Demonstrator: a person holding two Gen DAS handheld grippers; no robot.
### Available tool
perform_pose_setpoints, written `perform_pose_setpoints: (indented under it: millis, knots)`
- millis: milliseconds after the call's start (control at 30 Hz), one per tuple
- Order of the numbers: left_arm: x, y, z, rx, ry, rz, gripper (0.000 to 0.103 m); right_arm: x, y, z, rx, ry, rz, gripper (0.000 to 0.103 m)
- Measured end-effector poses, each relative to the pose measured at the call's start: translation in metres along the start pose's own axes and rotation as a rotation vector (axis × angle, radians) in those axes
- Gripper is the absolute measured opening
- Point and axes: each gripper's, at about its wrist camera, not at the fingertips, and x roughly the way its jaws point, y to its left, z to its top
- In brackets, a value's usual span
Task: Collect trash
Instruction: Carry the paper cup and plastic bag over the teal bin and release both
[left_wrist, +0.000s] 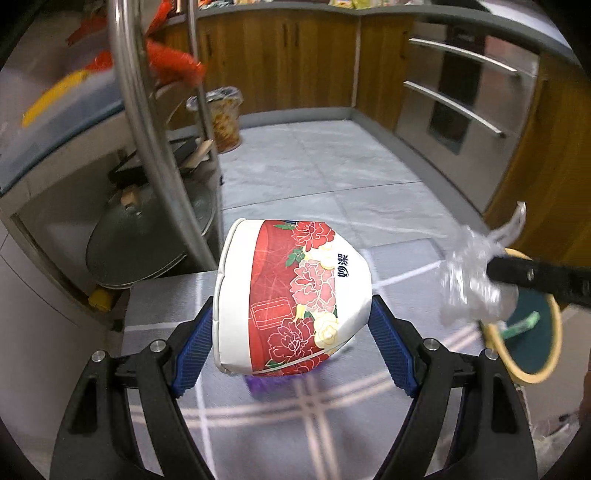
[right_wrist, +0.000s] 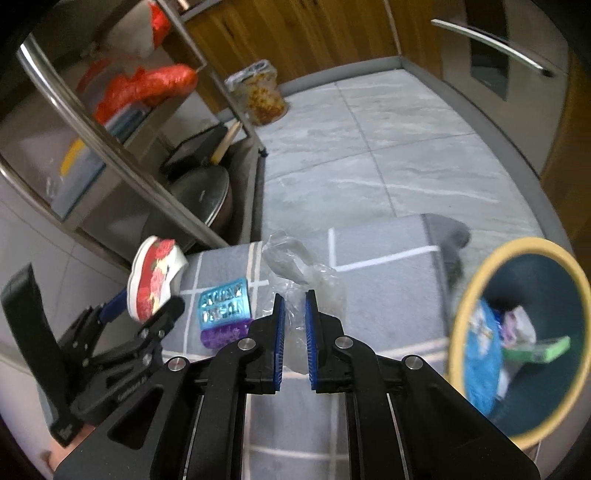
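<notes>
My left gripper (left_wrist: 291, 328) is shut on a crushed red and white floral paper bowl (left_wrist: 291, 295) and holds it above the grey checked table (left_wrist: 258, 417). It also shows in the right wrist view (right_wrist: 155, 280). My right gripper (right_wrist: 294, 299) is shut on a crumpled clear plastic bag (right_wrist: 295, 269), which shows in the left wrist view (left_wrist: 469, 280) too. A teal and purple wrapper (right_wrist: 223, 314) lies on the table. A dark bin with a yellow rim (right_wrist: 524, 332) stands to the right, with wrappers inside.
A steel shelf unit (left_wrist: 147, 147) with pots and lids stands on the left. A patterned bin with a plastic liner (left_wrist: 221, 118) sits on the tiled floor by wooden cabinets. Steel oven drawers (left_wrist: 461, 110) are at the right.
</notes>
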Motion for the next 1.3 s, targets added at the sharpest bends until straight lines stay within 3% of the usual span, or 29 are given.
perform_pose_setpoints:
  millis: [167, 367, 633, 967, 1300]
  knots:
    - [-0.033, -0.035, -0.01, 0.072, -0.013, -0.001, 0.079, -0.054, -0.03, -0.01, 0.021, -0.056, -0.034, 0.012]
    - [-0.063, -0.074, -0.014, 0.072, -0.055, -0.081, 0.079, -0.102, -0.062, -0.027, -0.004, -0.114, -0.109, 0.012]
    - [-0.073, -0.144, -0.018, 0.155, -0.077, -0.175, 0.079, -0.145, -0.132, -0.047, 0.084, -0.148, -0.167, 0.012]
    - [-0.053, -0.212, -0.029, 0.275, -0.05, -0.256, 0.079, -0.155, -0.206, -0.056, 0.223, -0.128, -0.214, 0.012]
    - [-0.033, -0.261, -0.039, 0.359, -0.007, -0.329, 0.079, -0.135, -0.226, -0.047, 0.25, -0.07, -0.269, 0.012]
